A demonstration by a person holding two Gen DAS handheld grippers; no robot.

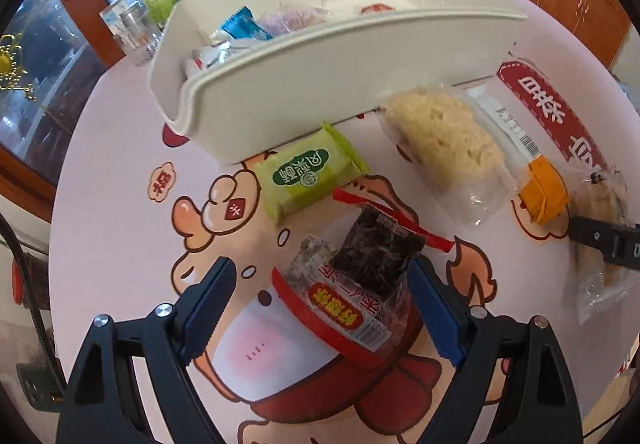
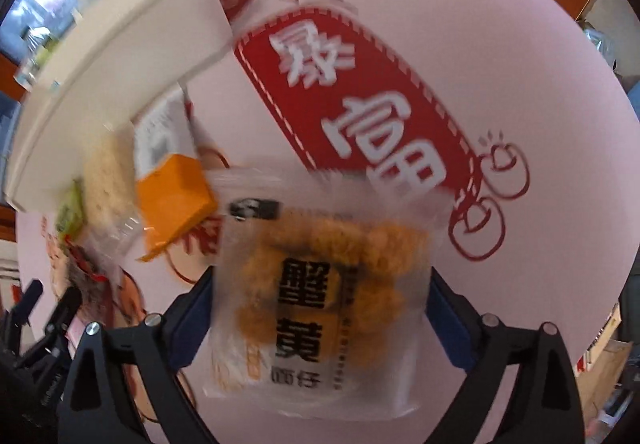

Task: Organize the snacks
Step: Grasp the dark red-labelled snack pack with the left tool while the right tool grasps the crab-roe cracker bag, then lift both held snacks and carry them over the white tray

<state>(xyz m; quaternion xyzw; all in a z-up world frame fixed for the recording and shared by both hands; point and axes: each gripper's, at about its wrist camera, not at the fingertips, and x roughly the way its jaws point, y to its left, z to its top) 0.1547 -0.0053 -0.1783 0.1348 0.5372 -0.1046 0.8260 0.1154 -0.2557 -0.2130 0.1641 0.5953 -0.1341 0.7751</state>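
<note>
Left wrist view: looking down on a pink table [image 1: 120,212] printed with a cartoon figure. Left gripper [image 1: 320,308] hanging over it with jaws standing wide apart, blue pads [image 1: 434,314] either side of a red-edged packet with dark filling [image 1: 360,284], not pressing on it. Lying just beyond that packet, a green wrapped snack [image 1: 308,172], almost touching the near wall of a white bin [image 1: 280,96]. Sitting inside the bin, several small packets, among them a blue one [image 1: 244,24]. Lying to the right of the green snack, a clear bag of pale puffed pieces [image 1: 444,136], then an orange-ended bar [image 1: 536,188] beside it. Showing at the far right edge, a dark finger of the right gripper [image 1: 604,240] over a clear crinkled bag. Standing behind the bin, bottles and jars, blurred.

Right wrist view, motion-blurred: right gripper [image 2: 320,308] pointing down at the table [image 2: 500,24], jaws spread wide, framing a clear bag of golden fried pieces [image 2: 320,296] with bold black lettering. Bag lying flat on the table between the fingers; pads close to its edges, contact impossible to tell through the blur. Lying just left of the bag, the orange-ended bar [image 2: 176,200], then the pale puffed bag [image 2: 108,180]. Filling the upper left, the white bin [image 2: 120,56].
</note>
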